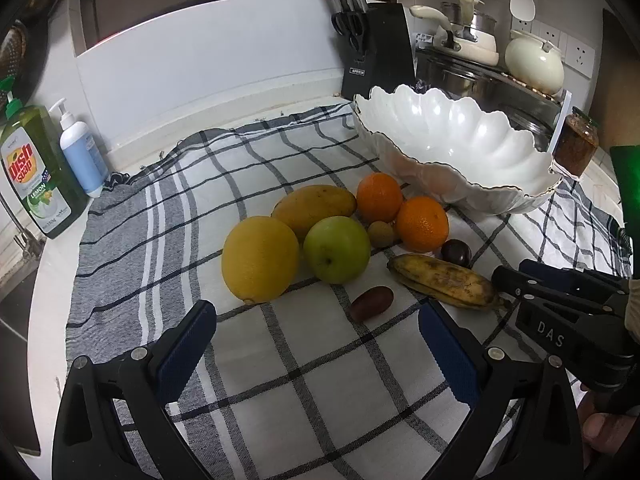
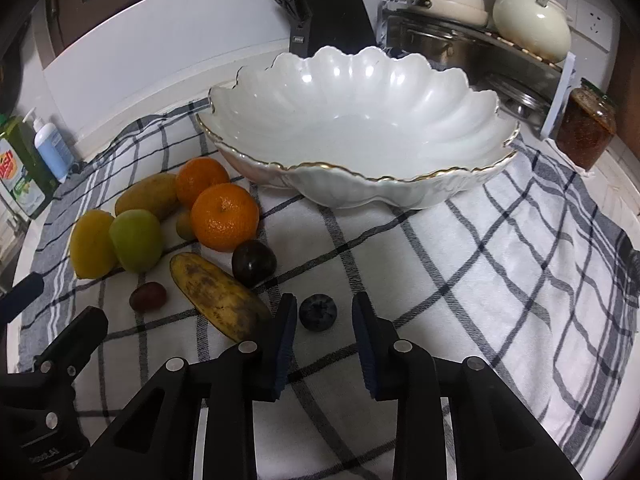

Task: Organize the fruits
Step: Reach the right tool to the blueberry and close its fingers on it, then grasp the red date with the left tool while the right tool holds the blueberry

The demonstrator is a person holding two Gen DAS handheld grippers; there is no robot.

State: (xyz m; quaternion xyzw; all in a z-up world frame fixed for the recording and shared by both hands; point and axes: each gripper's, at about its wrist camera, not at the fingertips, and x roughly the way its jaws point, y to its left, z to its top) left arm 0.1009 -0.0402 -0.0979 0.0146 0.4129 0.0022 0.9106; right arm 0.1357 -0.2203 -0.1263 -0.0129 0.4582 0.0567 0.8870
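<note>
On the checked cloth (image 2: 440,280) stands an empty white scalloped bowl (image 2: 360,120). To its left lies a cluster of fruit: a yellow citrus (image 1: 260,264), a green apple (image 1: 336,248), a mango (image 1: 314,206), two oranges (image 2: 224,216), a dark plum (image 2: 254,263), a spotted banana (image 2: 218,296) and a small reddish fruit (image 1: 372,303). A blueberry (image 2: 317,313) lies alone between the narrowly spaced pads of my right gripper (image 2: 324,320); thin gaps show on both sides of it. My left gripper (image 1: 316,312) stands wide open just short of the reddish fruit, holding nothing.
A dish soap bottle (image 1: 36,172) and a pump bottle (image 1: 80,152) stand at the cloth's left edge. Behind the bowl are a knife block (image 1: 376,48), pots on a rack (image 1: 472,40) and a jar (image 1: 576,144). A person's thumb (image 1: 604,432) shows at lower right.
</note>
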